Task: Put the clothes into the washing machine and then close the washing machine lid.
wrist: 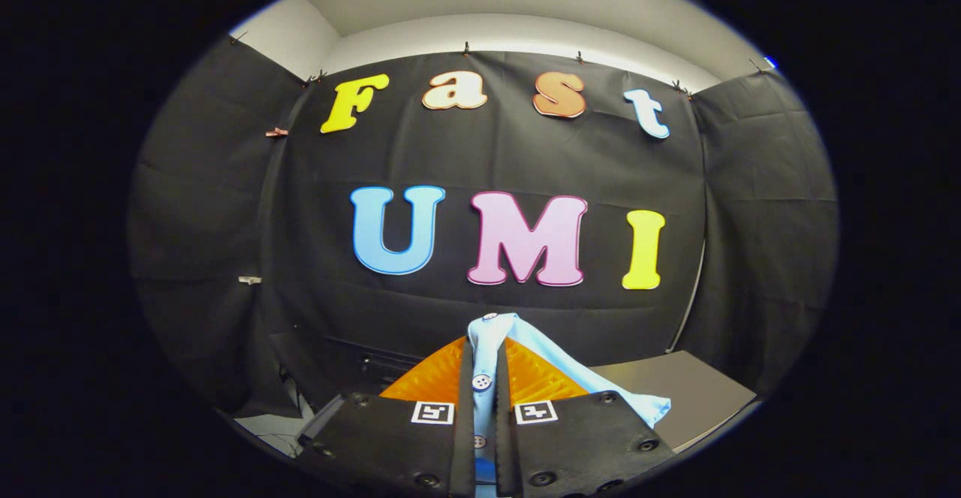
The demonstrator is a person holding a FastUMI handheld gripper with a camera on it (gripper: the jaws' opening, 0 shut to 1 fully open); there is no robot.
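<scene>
A light blue shirt [492, 348] with white buttons is pinched between my two fingers and lifted in the air. Its collar end sticks up just past the fingertips, and a fold of it drapes down over the right finger. My gripper [484, 359] is shut on this cloth, held high and facing the booth's back wall. A grey flat surface [691, 396] lies low to the right, beyond the fingers; I cannot tell whether it belongs to the washing machine.
Black cloth walls close the booth at the back and both sides. A dark ledge or rail [375, 363] runs along the foot of the back wall, left of the fingers. A pale strip of floor or table [274, 430] shows low on the left.
</scene>
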